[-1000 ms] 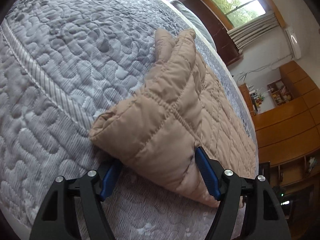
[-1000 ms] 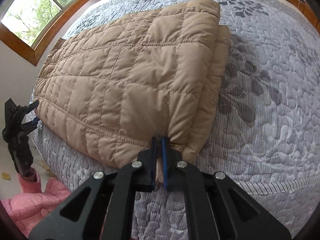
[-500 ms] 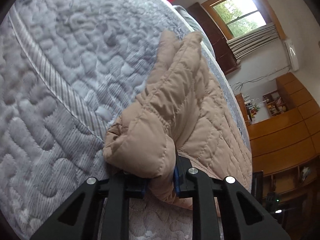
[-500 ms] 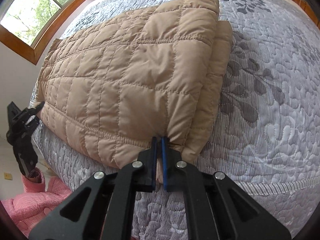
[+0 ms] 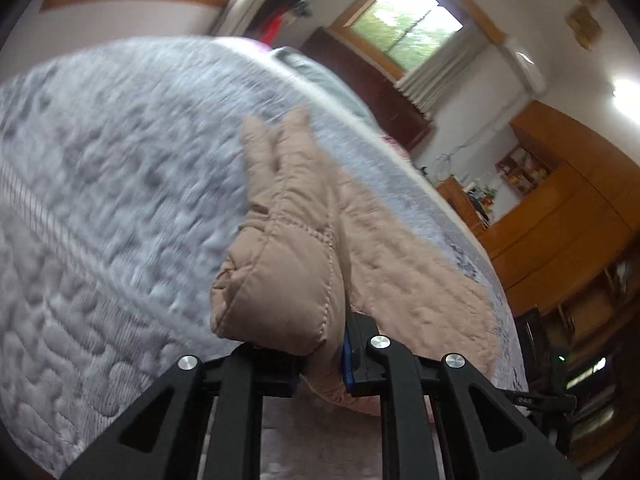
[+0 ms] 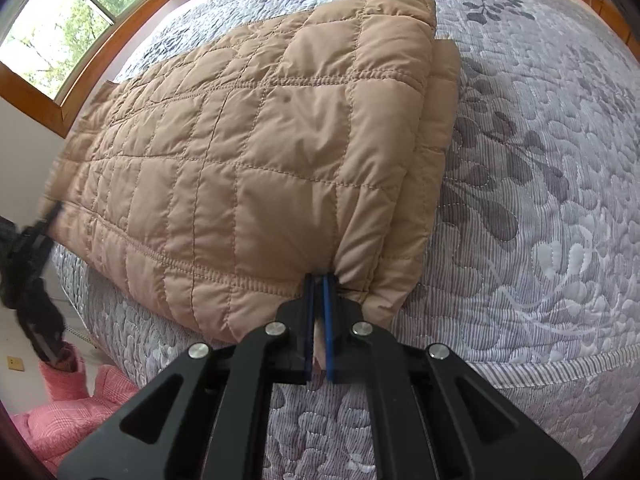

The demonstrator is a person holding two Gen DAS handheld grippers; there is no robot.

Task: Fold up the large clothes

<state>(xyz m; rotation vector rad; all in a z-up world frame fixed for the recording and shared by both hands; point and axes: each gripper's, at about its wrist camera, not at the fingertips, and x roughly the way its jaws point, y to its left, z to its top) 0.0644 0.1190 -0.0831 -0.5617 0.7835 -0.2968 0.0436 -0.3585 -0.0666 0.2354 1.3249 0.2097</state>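
A tan quilted jacket [image 6: 280, 152] lies folded on the grey quilted bed [image 6: 540, 200]. My right gripper [image 6: 318, 284] is shut on its near edge, with a thin pinch of fabric between the blue pads. In the left wrist view my left gripper [image 5: 320, 360] is closing its jaws on a puffy corner of the jacket [image 5: 288, 280], which bulges over the left finger and hides it. That corner is raised off the bed [image 5: 100, 200]. The left gripper [image 6: 32, 248] also shows as a dark blur at the jacket's far left end in the right wrist view.
A pink cloth [image 6: 60, 420] lies on the floor beside the bed. Wooden cabinets [image 5: 560, 220] stand past the bed's far side. Windows [image 5: 408, 24] are set in the walls, and a dark wooden piece [image 5: 368, 92] stands under one.
My left gripper went from open around the jacket corner to shut on it, then rose and rolled with the corner lifted. My right gripper kept still, shut on the jacket.
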